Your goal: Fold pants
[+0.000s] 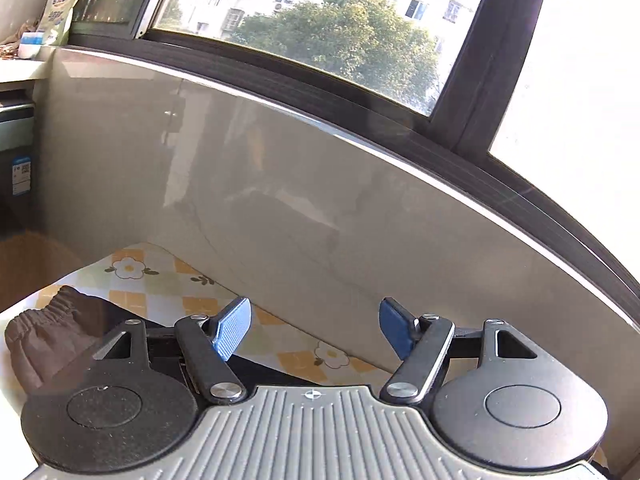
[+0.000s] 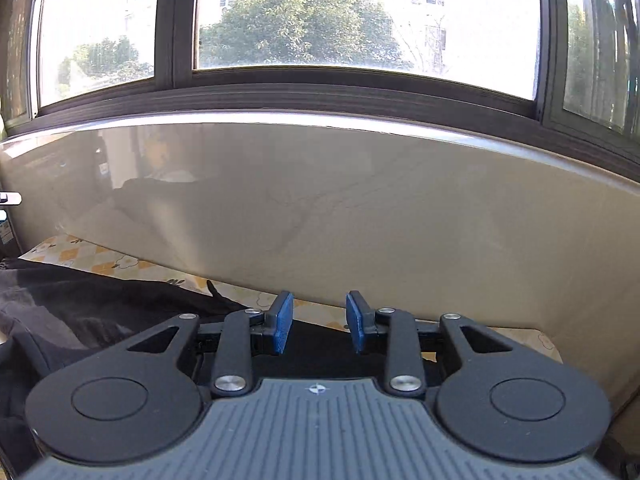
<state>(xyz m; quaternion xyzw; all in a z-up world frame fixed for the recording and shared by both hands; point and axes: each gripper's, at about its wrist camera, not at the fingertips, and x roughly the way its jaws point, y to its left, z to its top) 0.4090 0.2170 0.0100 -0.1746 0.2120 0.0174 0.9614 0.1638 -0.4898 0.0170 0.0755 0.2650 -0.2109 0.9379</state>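
left gripper (image 1: 314, 330): jaws wide apart, empty, over the tablecloth (image 1: 168, 280) | right gripper (image 2: 319, 322): jaws partly apart, empty | pants (image 1: 52, 340): dark, elastic waistband at 9 o'clock of left gripper, lying on the tablecloth; dark cloth also at 9 o'clock of right gripper | window (image 2: 304, 20) at 12 o'clock.

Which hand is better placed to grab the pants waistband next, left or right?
Left, probably. The gathered waistband lies just beside the open left gripper. The right gripper, also empty, sees only plain dark pants cloth.
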